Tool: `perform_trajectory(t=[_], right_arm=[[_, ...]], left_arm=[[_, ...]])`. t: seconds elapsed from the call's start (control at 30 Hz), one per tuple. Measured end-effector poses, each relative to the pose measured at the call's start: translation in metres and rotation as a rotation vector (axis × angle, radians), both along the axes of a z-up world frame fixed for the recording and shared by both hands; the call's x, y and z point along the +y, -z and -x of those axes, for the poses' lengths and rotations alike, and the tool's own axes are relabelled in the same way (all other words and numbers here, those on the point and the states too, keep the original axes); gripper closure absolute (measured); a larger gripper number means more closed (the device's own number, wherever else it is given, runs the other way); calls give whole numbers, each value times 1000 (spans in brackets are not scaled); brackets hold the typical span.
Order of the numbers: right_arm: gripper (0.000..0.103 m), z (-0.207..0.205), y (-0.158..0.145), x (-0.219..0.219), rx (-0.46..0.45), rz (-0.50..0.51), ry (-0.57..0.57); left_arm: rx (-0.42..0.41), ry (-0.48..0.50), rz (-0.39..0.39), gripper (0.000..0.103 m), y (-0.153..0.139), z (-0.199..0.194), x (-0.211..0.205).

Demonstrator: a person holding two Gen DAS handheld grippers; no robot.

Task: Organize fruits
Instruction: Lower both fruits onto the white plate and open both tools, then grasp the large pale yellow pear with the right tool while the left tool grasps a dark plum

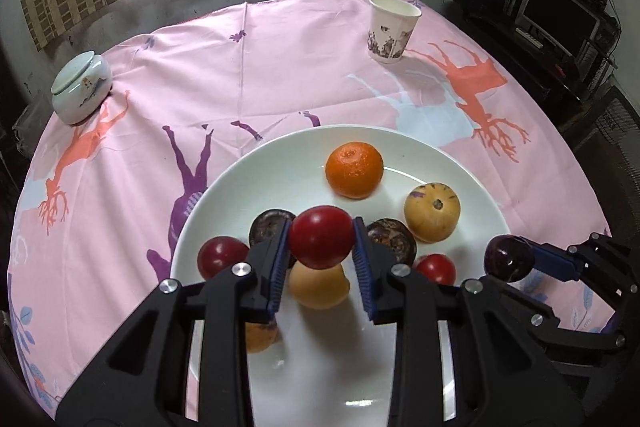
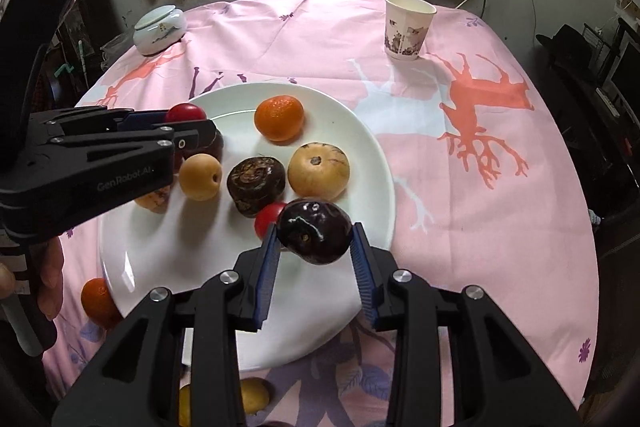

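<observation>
A white plate on the pink cloth holds several fruits: an orange, a yellow melon-like fruit, a dark brown fruit, an apricot and small red ones. My left gripper is shut on a red plum above the plate's left part. My right gripper is shut on a dark purple plum above the plate's near right edge.
A paper cup stands at the far right of the table, a white lidded jar at the far left. An orange and yellow fruits lie on the cloth near the plate's front.
</observation>
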State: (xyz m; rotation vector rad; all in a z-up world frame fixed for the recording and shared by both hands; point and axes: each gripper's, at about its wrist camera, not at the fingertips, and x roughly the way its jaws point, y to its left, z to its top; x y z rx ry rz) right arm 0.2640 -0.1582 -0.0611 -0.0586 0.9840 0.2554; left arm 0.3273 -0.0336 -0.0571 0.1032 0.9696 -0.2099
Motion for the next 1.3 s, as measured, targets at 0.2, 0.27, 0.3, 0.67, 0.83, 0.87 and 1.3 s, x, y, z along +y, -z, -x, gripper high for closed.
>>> perform_trajectory(t=[0.2,0.27,0.3,0.67,0.83,0.87,1.3], right_arm=[[67,-14,11,-1,24,-23,6],[66,-16,13,-1,27,-25,7],[66,-18,13,0,36,-22,1],[37,52,-37,-22,-61,-53,12],[35,123,-42,-31,-62,-87,0],[35,138,-42,-32,-69,-100,4],[35,250,-5,-14,-88,-182,68]], left_arm=[[10,-5,-2,71,7,-12,-4],[-3,-8,-7,56,1,-11,-5],[-18,-15,-6,39,-4,-9,-4],[-154,-26,127,15,-77,109,37],[-196,-22,112,14,-70,200,52],[-198,-18,109,14,-65,217,54],[-137,-85,156,14,-14,322,85]])
